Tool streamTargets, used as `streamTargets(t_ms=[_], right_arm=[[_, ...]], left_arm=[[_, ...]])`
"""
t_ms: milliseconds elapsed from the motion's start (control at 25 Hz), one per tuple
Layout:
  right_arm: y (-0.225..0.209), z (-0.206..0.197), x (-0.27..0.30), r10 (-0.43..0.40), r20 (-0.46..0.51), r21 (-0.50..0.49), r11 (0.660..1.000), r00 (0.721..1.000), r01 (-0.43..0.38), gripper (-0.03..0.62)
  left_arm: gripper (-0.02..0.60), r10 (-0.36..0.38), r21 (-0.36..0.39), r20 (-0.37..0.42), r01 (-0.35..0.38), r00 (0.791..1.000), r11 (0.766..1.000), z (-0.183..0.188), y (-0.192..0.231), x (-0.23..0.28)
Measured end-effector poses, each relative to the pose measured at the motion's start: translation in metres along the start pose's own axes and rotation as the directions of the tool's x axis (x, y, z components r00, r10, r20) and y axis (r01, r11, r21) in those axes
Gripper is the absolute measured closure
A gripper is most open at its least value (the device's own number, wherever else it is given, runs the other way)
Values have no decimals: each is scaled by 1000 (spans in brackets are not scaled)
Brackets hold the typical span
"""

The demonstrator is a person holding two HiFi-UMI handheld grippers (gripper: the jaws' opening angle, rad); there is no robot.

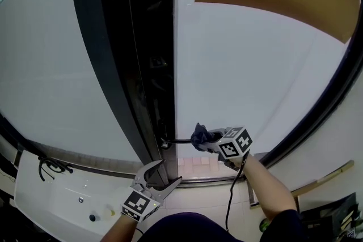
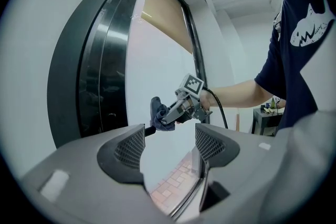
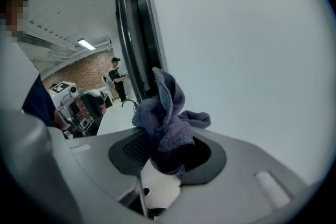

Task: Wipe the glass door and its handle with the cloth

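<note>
While the right gripper (image 1: pixel 209 139) is squeezed tight on the cloth (image 1: pixel 199 135), the dark blue bundle seems to touch the end of the handle (image 1: pixel 177 141). The handle is a thin dark bar that sticks out from the black door frame (image 1: pixel 142 93), near the lower middle of the head view. The glass door (image 1: pixel 255 76) is the big white pane filling the right side of that view. The left gripper (image 1: pixel 161 177) hangs low in the middle, close to the bottom of the frame. Its jaws are wide apart with nothing between them. The cloth looks soft, light and floppy. It is pinched at its middle, so loose ends stick out past the jaws, and those ends are what should rub the door. The handle looks stiff and thin, so the cloth could fold around it and slide along it. Glass is hard, smooth and can break, so I think a gentle push is best.
</note>
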State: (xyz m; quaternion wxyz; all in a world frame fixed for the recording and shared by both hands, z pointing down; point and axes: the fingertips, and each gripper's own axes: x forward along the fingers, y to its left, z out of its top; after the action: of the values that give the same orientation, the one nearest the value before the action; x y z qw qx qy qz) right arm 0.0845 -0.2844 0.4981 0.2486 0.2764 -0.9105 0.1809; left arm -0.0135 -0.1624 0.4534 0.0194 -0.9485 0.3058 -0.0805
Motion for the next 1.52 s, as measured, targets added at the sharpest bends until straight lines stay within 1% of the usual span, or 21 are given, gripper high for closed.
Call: streamTargets(t_ms=[80, 120, 160, 200, 240, 280, 320, 360, 400, 480, 520, 560, 600, 640, 720, 880, 1040, 1080, 1160, 1320, 1520], right_arm=[[-1, 4, -8, -78, 74, -20, 997, 994, 80, 445], [5, 10, -11, -115, 124, -62, 990, 986, 123, 445], [15, 19, -12, -140, 175, -127, 978, 975, 164, 445], [29, 29, -9, -152, 222, -210, 957, 963, 199, 445], [45, 39, -4, -155, 260, -299, 926, 953, 232, 445], [60, 48, 2, -158, 287, -385, 884, 945, 264, 445], [75, 57, 10, -164, 305, -464, 835, 938, 296, 445], [88, 64, 18, -171, 316, -538, 777, 933, 325, 445], [100, 69, 28, -177, 322, -610, 712, 930, 347, 445], [120, 71, 53, -178, 317, -746, 560, 932, 361, 445], [126, 70, 67, -179, 310, -800, 482, 934, 358, 445], [129, 67, 78, -186, 302, -838, 417, 935, 353, 445], [129, 64, 87, -194, 292, -860, 376, 937, 346, 445], [128, 61, 94, -200, 280, -871, 358, 939, 336, 445], [122, 53, 103, -215, 253, -887, 338, 943, 315, 445], [114, 37, 103, -252, 225, -913, 282, 941, 294, 445], [111, 24, 92, -283, 218, -935, 215, 934, 284, 445], [108, 20, 90, -292, 221, -934, 210, 931, 288, 445], [101, 14, 83, -311, 229, -927, 219, 922, 304, 445], [84, 1, 66, -359, 243, -916, 220, 901, 334, 445], [57, -22, 43, -428, 227, -899, 252, 875, 357, 447]], left_arm=[[285, -1, -8, -10, 0, 1000, 1000, -1, 0, -2], [285, 1, -10, -16, -1, 1000, 1000, -3, 2, -3], [287, 5, -9, -18, -5, 1000, 1000, -4, 4, -4], [287, 9, -5, -16, -10, 1000, 1000, -5, 6, -5], [287, 12, -1, -14, -12, 1000, 1000, -5, 7, -5], [286, 13, 1, -14, -13, 1000, 1000, -5, 7, -5], [286, 14, 0, -15, -14, 1000, 1000, -5, 8, -6], [287, 15, -2, -18, -15, 1000, 1000, -4, 8, -6], [287, 16, -5, -19, -16, 1000, 1000, -4, 9, -7], [287, 20, -2, -24, -20, 1000, 1000, -8, 10, -9], [287, 26, 5, -40, -26, 999, 1000, -12, 11, -10], [295, 35, 13, -64, -34, 997, 999, -19, 13, -11], [290, 41, 15, -86, -40, 995, 999, -25, 14, -13], [288, 45, 9, -99, -44, 994, 999, -30, 14, -14], [288, 46, 1, -103, -46, 994, 999, -35, 15, -17], [276, 26, 6, -120, -26, 992, 1000, -43, 10, -19], [275, 22, -38, -86, -26, 996, 999, -42, 13, -24], [276, 27, -46, -81, -31, 996, 998, -42, 16, -25], [276, 35, -44, -85, -39, 996, 998, -43, 20, -27], [276, 38, -42, -90, -42, 995, 998, -45, 22, -29], [276, 29, -47, -97, -33, 995, 998, -49, 18, -31]])
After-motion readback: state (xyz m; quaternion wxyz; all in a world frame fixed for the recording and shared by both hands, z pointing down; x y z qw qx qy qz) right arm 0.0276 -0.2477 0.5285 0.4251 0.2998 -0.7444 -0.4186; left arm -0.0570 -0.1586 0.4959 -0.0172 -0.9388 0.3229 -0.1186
